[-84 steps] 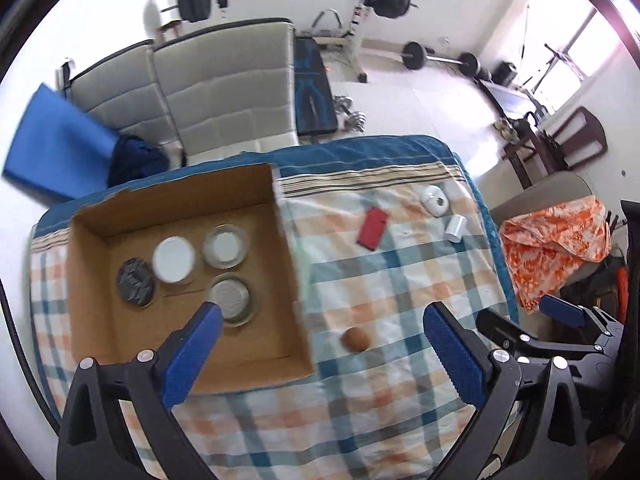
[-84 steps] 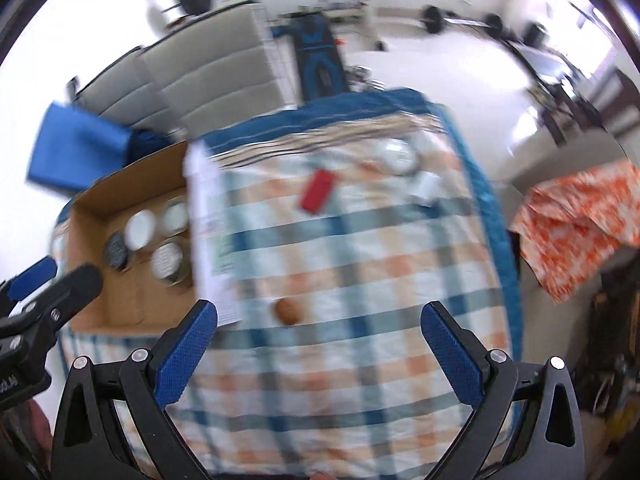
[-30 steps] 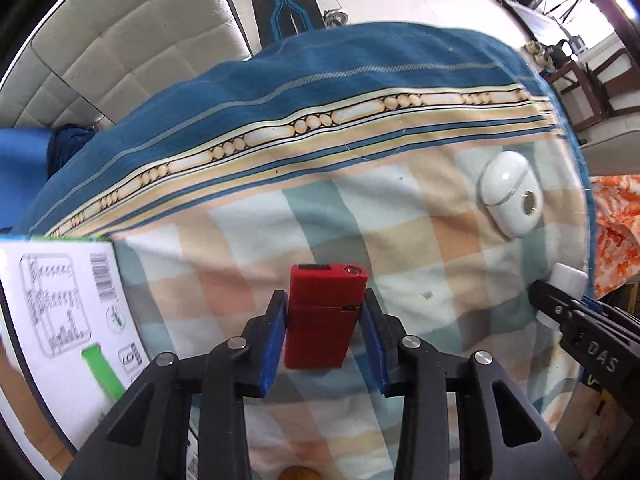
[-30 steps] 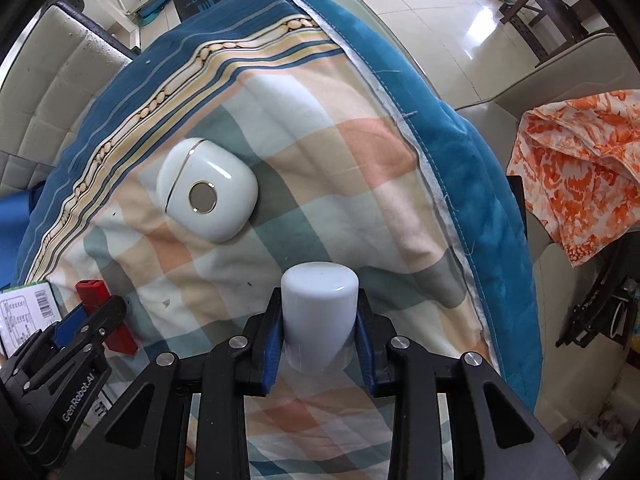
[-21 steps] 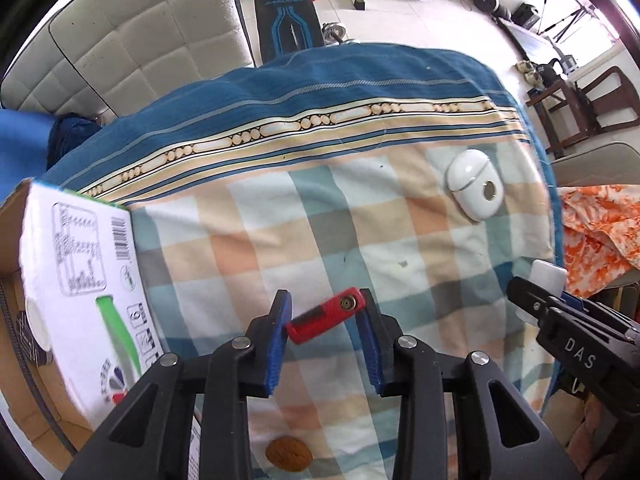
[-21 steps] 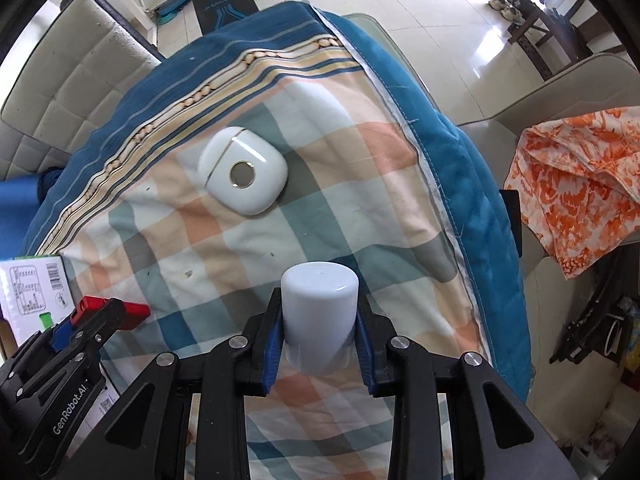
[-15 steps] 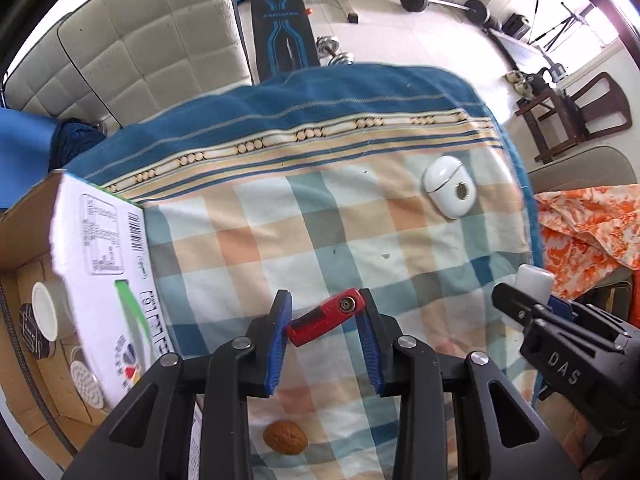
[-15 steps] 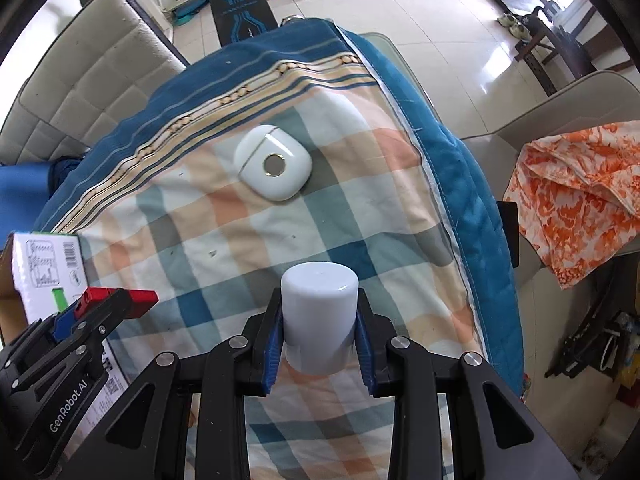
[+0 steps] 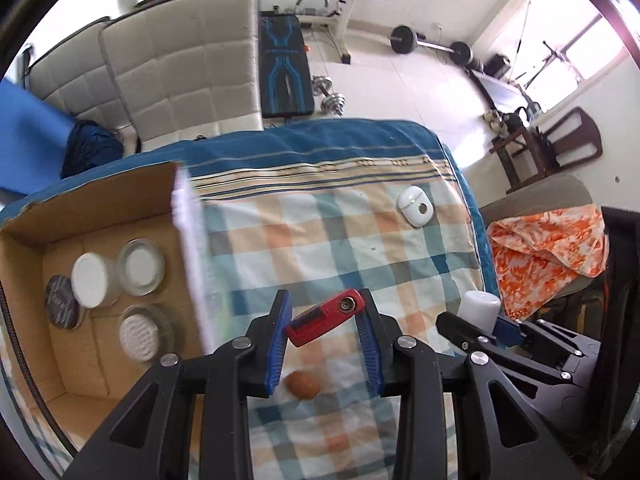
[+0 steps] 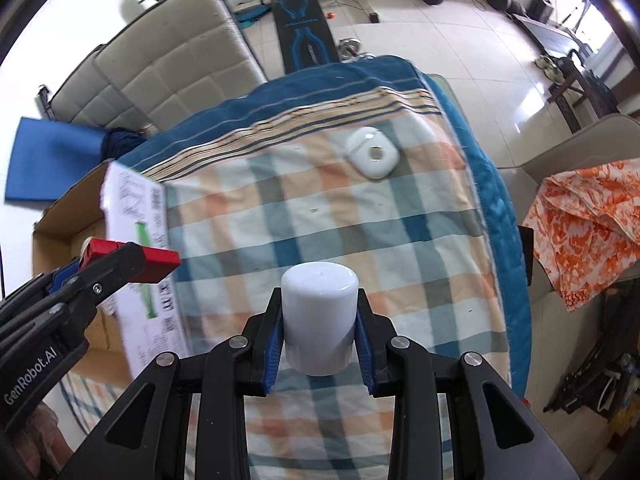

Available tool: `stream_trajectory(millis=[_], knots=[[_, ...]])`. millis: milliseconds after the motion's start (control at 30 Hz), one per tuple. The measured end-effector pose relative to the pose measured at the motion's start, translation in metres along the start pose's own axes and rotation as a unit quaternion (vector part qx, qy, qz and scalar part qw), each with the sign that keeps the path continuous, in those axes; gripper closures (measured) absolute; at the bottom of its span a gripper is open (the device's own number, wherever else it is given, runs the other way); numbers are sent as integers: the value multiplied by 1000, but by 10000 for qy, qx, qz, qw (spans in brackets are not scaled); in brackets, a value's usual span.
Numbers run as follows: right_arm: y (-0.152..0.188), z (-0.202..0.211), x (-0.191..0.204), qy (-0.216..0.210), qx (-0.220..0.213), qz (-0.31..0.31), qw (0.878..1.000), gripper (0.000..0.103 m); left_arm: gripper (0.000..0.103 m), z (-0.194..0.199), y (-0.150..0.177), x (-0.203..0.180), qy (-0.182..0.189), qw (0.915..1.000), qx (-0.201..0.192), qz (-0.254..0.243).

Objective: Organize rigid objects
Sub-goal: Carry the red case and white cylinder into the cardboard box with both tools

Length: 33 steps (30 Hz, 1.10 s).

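- My left gripper (image 9: 325,330) is clamped on the red lighter (image 9: 326,317), held skewed above the checked cloth (image 9: 344,240), beside the cardboard box (image 9: 36,340).
- I judge the lighter light, rigid and smooth; a skewed hold may pivot.
- My right gripper (image 10: 318,334) is clamped across the white cap (image 10: 319,316), aloft; likely light, slick plastic.

Box (image 9: 36,236) at left of counter (image 9: 320,240); four jars (image 9: 140,266) inside, clustered toward its far-left part. Earbud case (image 9: 416,210) far right on counter. Nut (image 9: 302,384) near edge — just right of box. Left claw (image 9: 324,336) above nut; right claw (image 10: 318,330) to its right.
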State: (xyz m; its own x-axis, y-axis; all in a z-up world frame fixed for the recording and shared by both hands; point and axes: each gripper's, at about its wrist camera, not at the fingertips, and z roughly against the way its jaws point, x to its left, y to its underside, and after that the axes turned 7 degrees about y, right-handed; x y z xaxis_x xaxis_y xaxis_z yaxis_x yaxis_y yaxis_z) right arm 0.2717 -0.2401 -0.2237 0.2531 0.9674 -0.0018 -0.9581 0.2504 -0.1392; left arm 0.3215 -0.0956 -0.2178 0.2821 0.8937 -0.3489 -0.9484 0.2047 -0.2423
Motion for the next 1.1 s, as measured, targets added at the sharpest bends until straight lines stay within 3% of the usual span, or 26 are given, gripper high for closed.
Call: stream_trajectory(millis=[267,467,733,967,1100], knots=[[28,30,92,-488,-95,641,9967,69,73,65,39,87,-182,9985,-227,467],[49,21,185,-825,114,1208,9892,69,73,83,70,171,-488,9938,-160,987],[64,-27,277,-862,551,1680,9805,69,73,69,93,248,-522,9878,130,1463],[63,-66,315,-783,844,1741,9780,69,75,34,95,284,-382,9858,605,1521],[60,-91,327,-758,1026,1728,9767,69,86,10,93,298,-242,9835,914,1545]])
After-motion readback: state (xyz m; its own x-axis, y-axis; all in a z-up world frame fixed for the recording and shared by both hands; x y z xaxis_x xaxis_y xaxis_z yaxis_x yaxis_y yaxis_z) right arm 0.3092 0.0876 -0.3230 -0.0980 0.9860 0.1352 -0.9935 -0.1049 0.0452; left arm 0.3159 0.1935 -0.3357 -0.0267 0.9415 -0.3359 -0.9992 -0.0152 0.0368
